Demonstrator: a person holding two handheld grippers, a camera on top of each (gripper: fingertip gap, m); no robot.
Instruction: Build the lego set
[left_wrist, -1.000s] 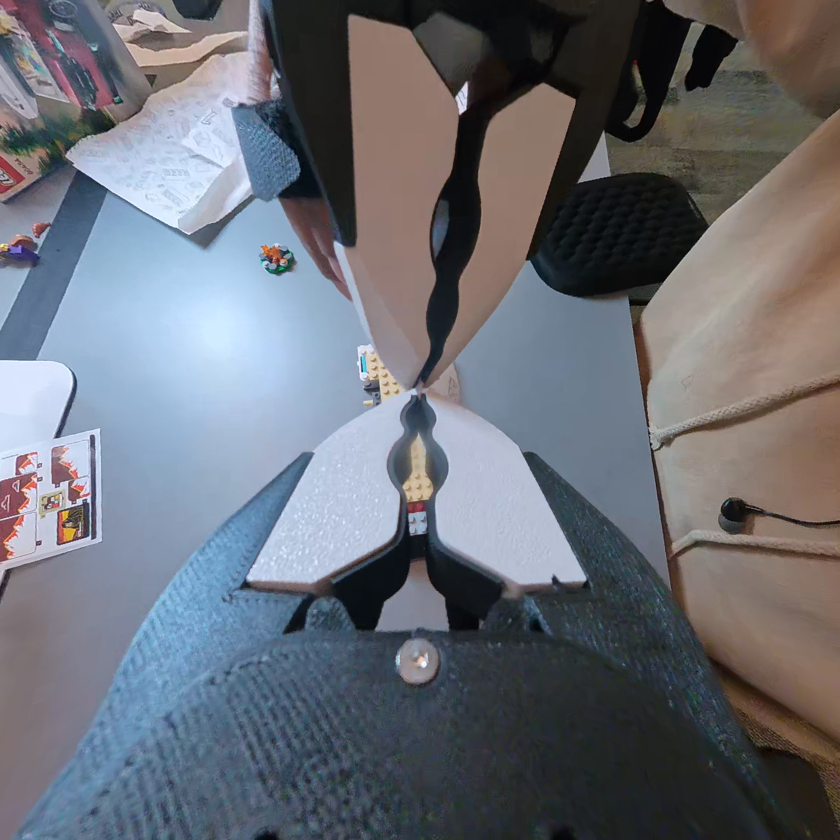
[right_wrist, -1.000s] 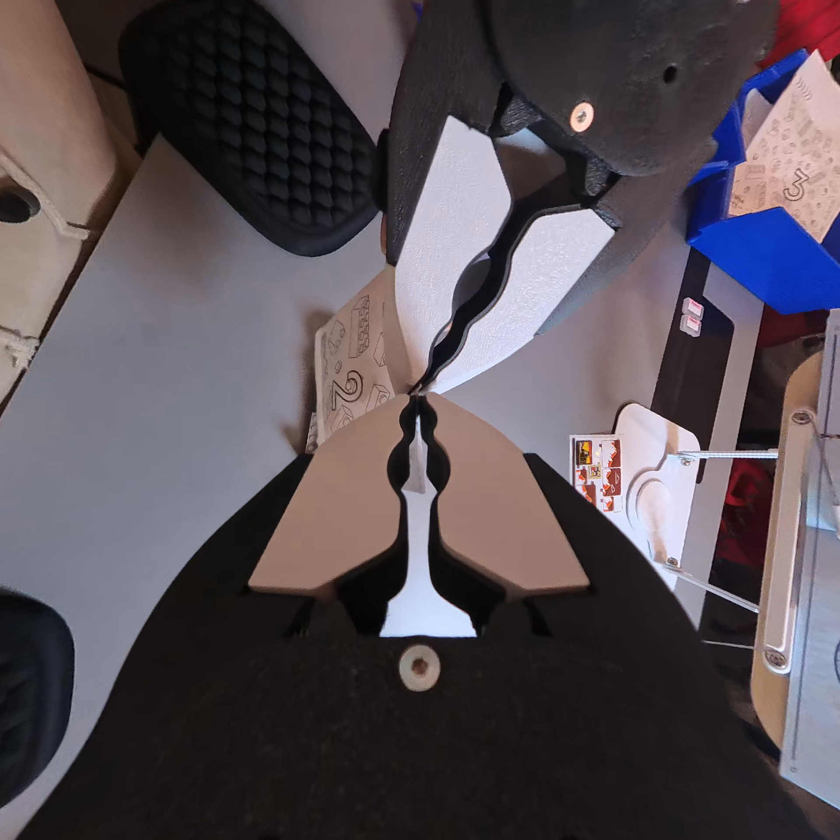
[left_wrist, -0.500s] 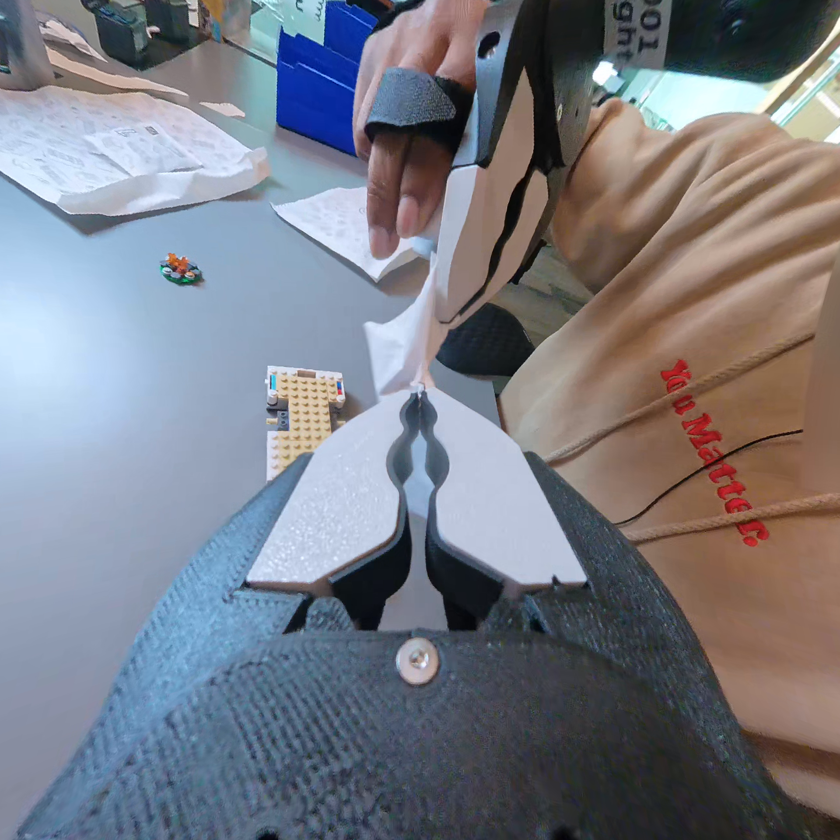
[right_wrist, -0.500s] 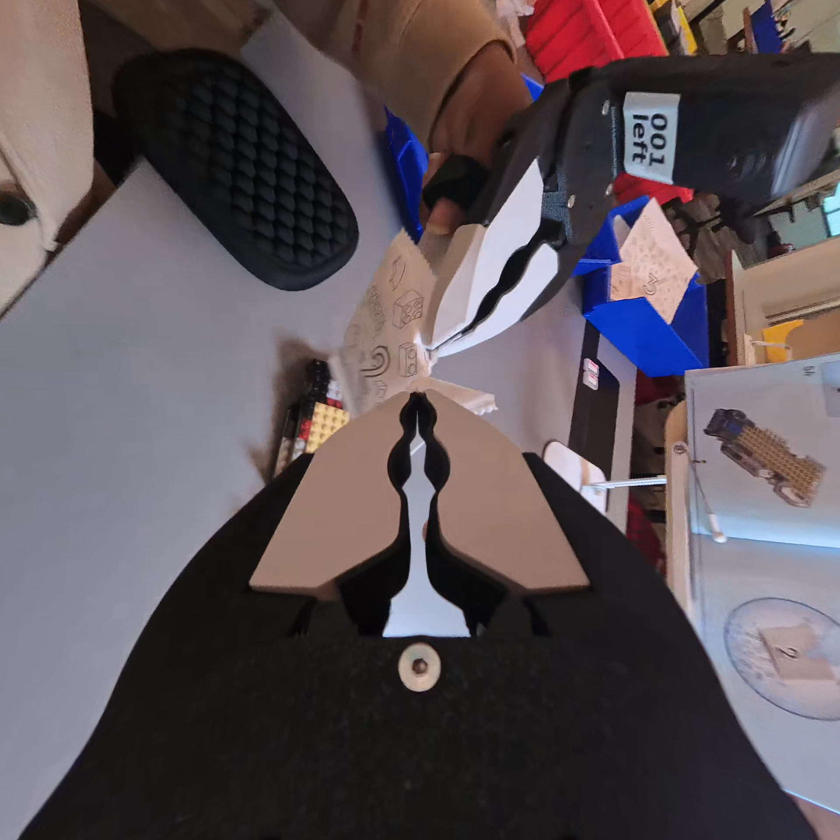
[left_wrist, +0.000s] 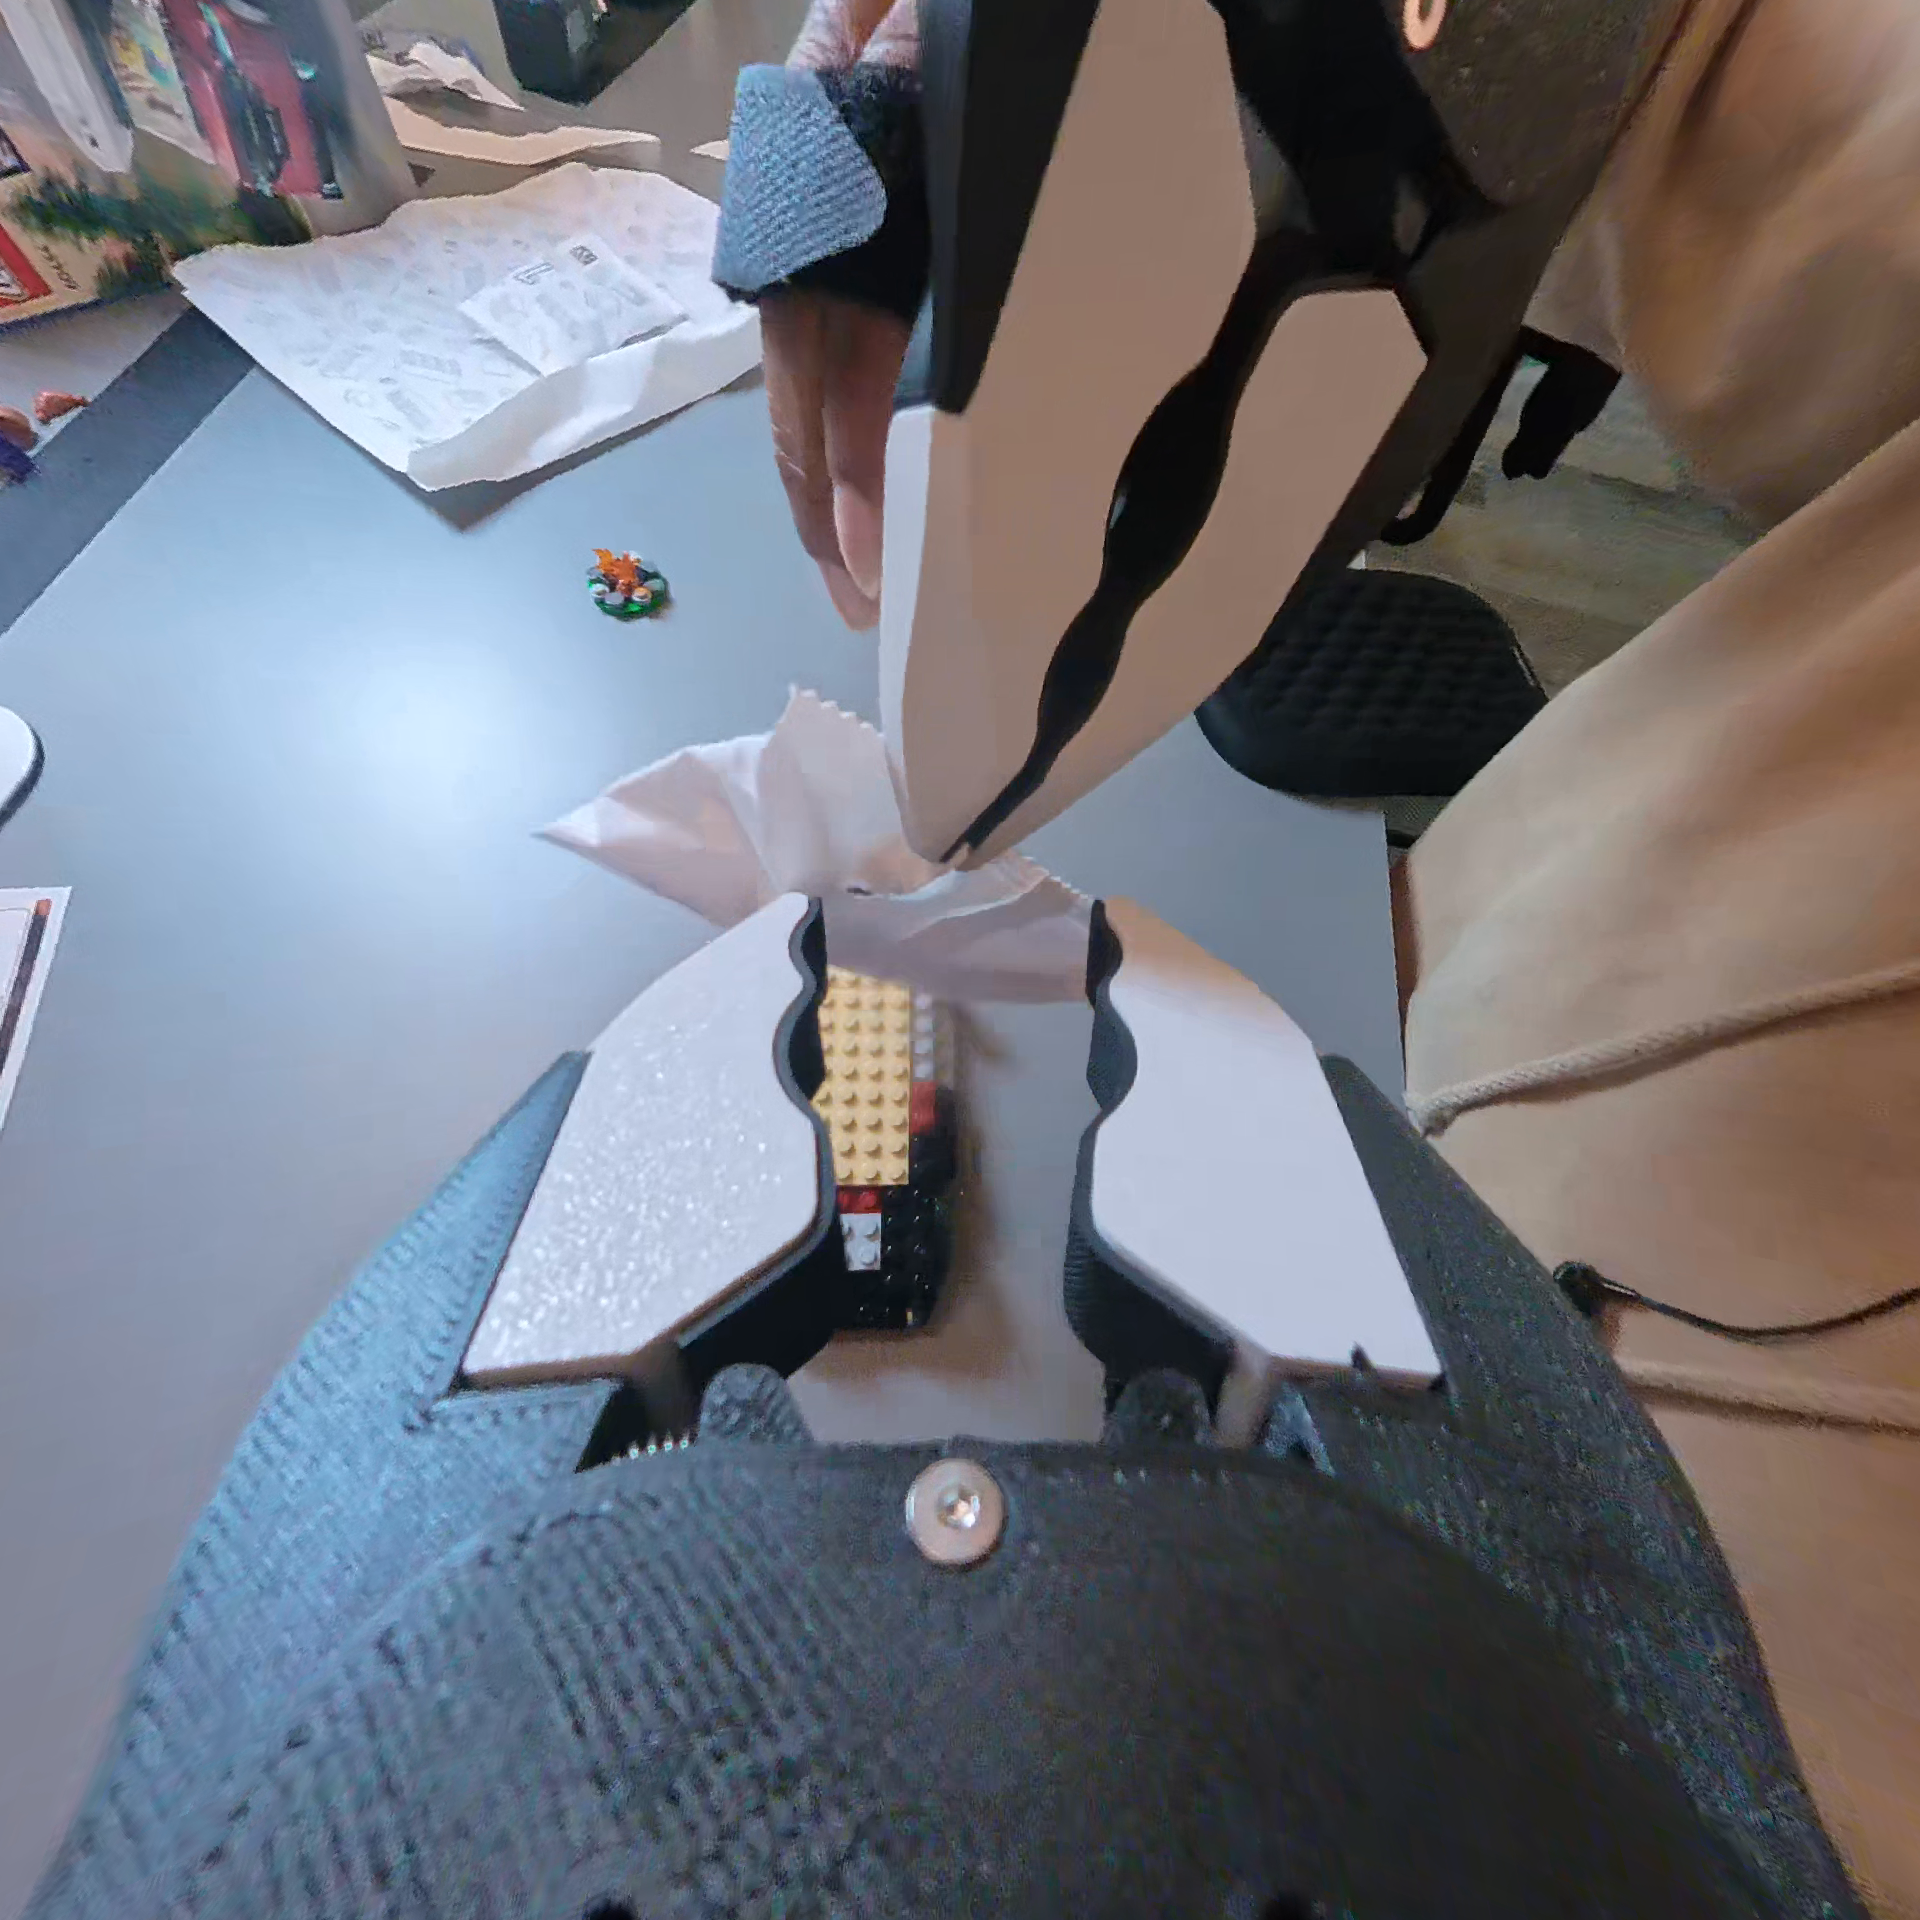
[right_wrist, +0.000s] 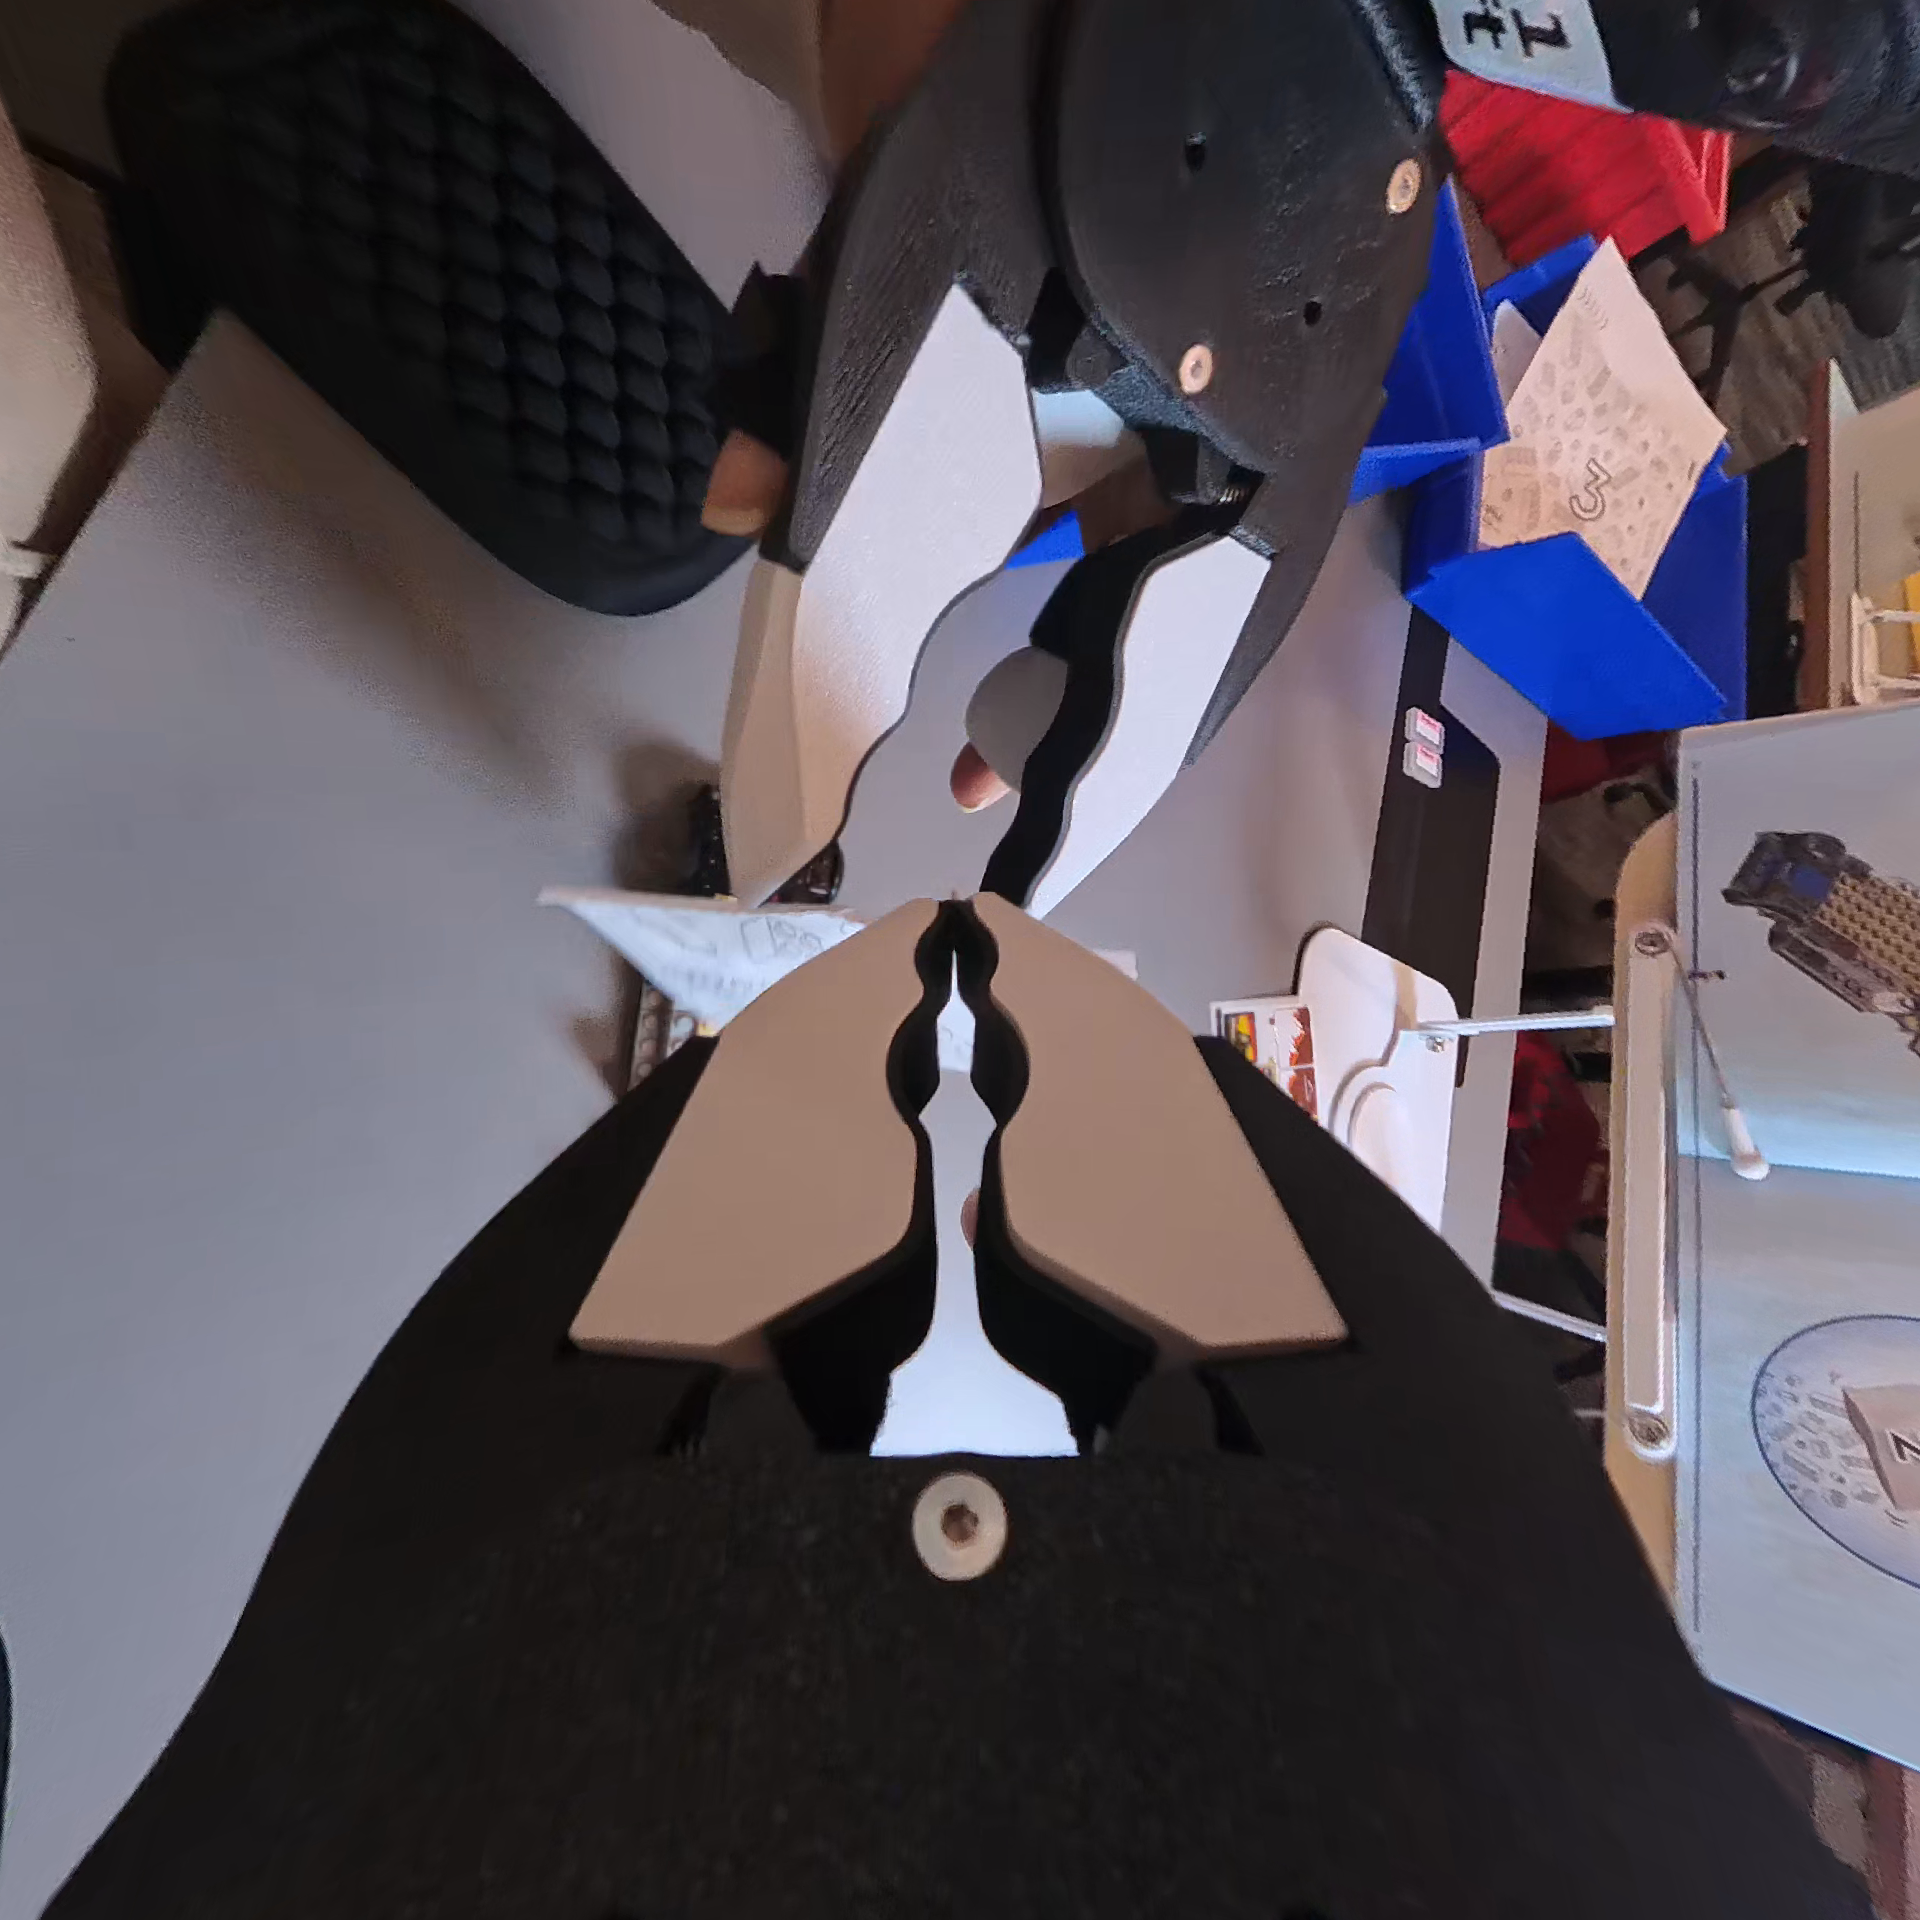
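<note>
At frame centre, a crumpled white paper bag (left_wrist: 831, 831) is pinched by the closed right claw (left_wrist: 951, 857). The left claw (left_wrist: 951, 914) is spread wide, gripping nothing, above a brick model (left_wrist: 873, 1081) on the counter (left_wrist: 312, 779).

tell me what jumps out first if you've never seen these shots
The crumpled white paper bag hangs mid-frame above the grey table, pinched by the shut right gripper. The left gripper gapes open right beneath it. Under both lies a tan, black and red toy brick build.
</note>
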